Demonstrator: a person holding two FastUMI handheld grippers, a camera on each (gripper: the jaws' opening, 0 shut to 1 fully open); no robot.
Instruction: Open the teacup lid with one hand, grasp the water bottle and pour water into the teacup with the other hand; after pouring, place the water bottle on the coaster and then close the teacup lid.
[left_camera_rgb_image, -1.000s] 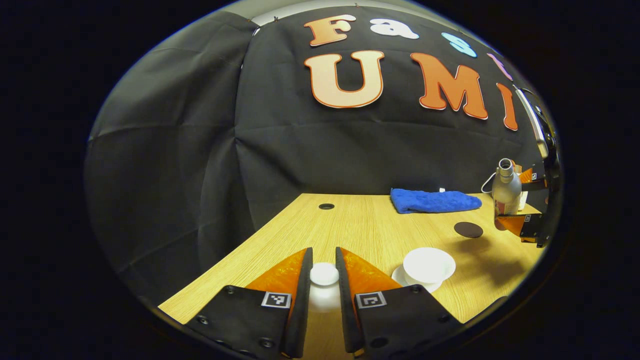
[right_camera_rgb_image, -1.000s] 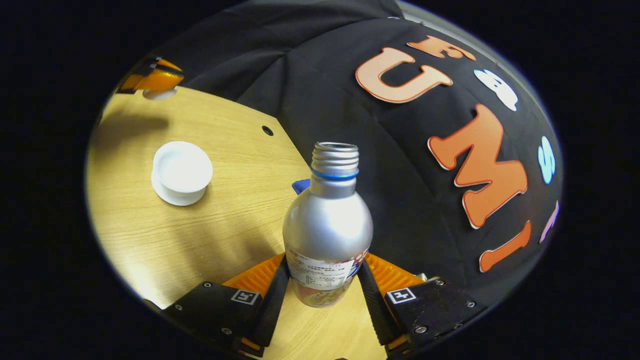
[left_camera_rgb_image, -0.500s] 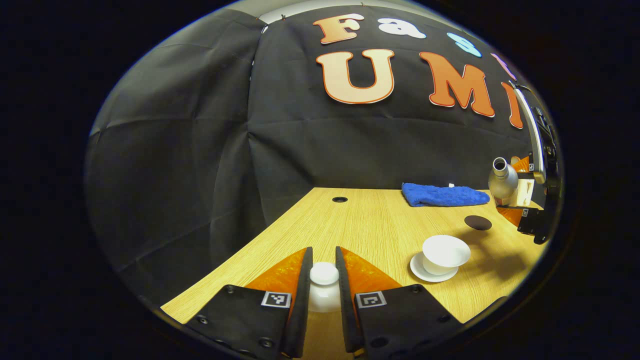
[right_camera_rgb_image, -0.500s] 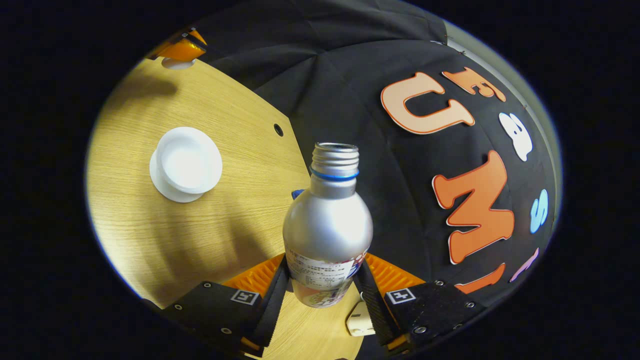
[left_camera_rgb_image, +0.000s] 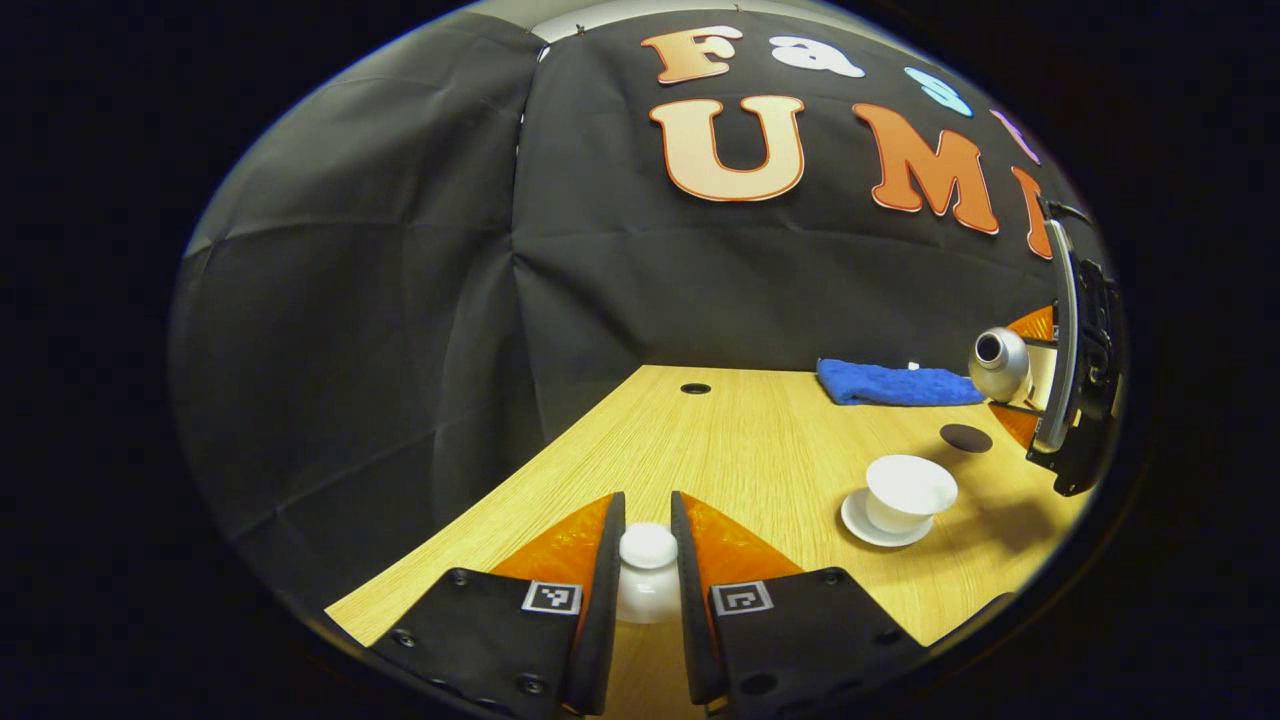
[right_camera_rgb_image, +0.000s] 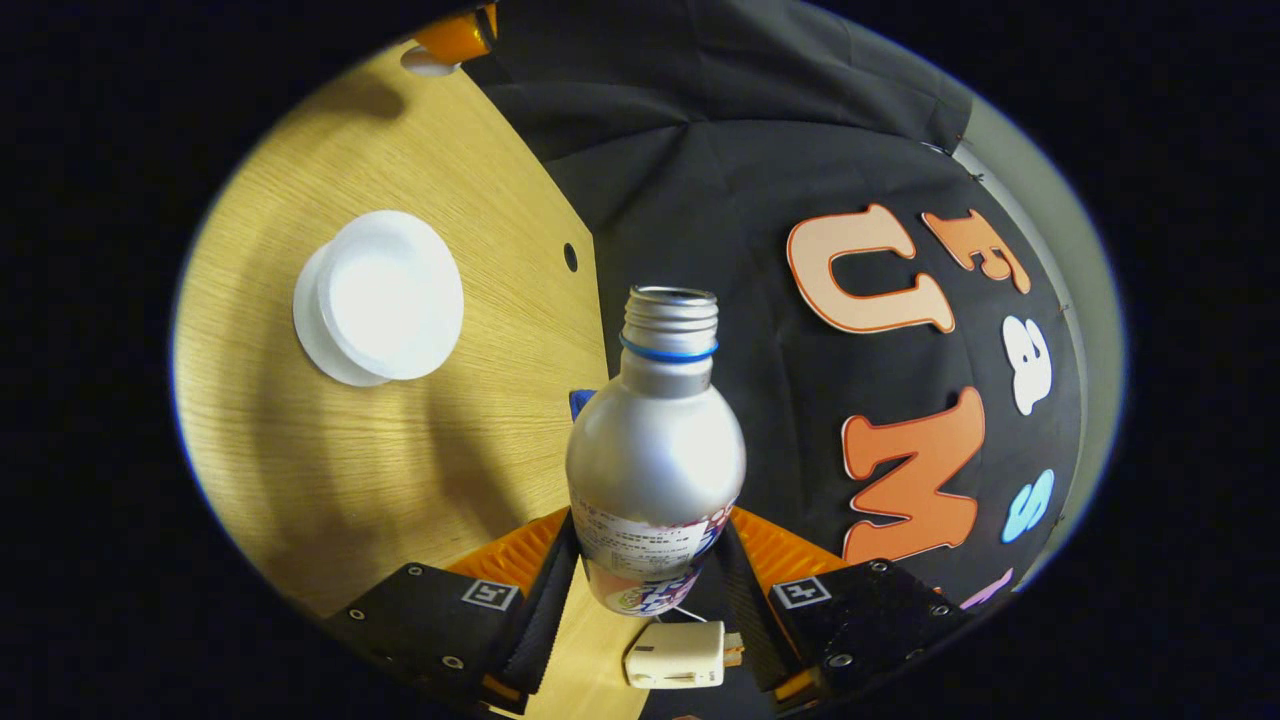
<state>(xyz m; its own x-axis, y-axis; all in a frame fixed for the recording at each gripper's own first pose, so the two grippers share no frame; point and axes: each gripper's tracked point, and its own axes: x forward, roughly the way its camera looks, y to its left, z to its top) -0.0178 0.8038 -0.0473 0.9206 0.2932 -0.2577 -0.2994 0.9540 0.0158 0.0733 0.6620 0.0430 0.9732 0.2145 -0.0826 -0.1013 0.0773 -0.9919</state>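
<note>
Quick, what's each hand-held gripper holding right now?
Left hand-held gripper: shut on the round white teacup lid.
Right hand-held gripper: shut on the silver metal water bottle.

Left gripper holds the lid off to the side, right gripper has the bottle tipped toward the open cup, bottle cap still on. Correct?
Not quite: the water bottle has no cap; the right gripper view shows its bare threaded open mouth. The rest holds: the left gripper holds the lid aside, and the right gripper tips the bottle toward the open teacup.

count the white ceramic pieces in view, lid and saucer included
3: the lid held between the left tongs, the open teacup on the table, and the saucer under it. None looks hidden.
</note>
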